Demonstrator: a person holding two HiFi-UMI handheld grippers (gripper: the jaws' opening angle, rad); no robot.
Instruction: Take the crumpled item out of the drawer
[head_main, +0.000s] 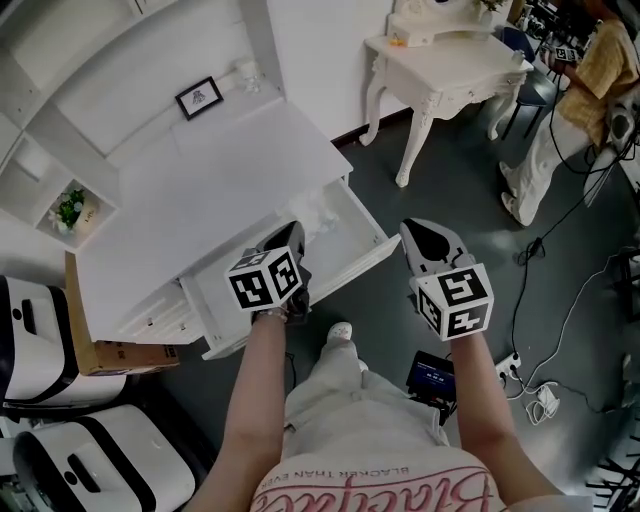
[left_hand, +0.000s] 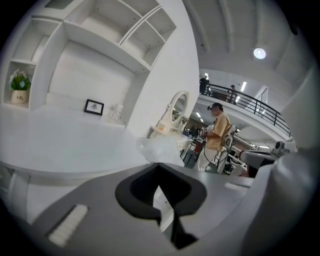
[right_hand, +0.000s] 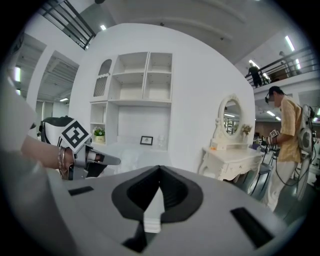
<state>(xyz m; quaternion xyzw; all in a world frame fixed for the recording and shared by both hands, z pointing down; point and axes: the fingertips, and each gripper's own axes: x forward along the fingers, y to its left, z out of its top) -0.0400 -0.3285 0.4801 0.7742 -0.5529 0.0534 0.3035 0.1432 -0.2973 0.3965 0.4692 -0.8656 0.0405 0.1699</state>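
left gripper (left_hand: 159, 167) is clamped on the crumpled wrap (left_hand: 161, 148) – it juts just ahead of the jaw tips, the drawer (head_main: 345, 262) below them. looks light, soft and slippery (pinch a thick fold). right gripper (right_hand: 159, 172) – closed, empty.

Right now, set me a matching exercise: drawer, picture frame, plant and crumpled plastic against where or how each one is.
1 drawer
2 picture frame
3 plant
4 crumpled plastic

a in a shelf nook
b pinched by the left gripper
c pulled open
d standing on the desk

Pairs: 1-c, 2-d, 3-a, 4-b
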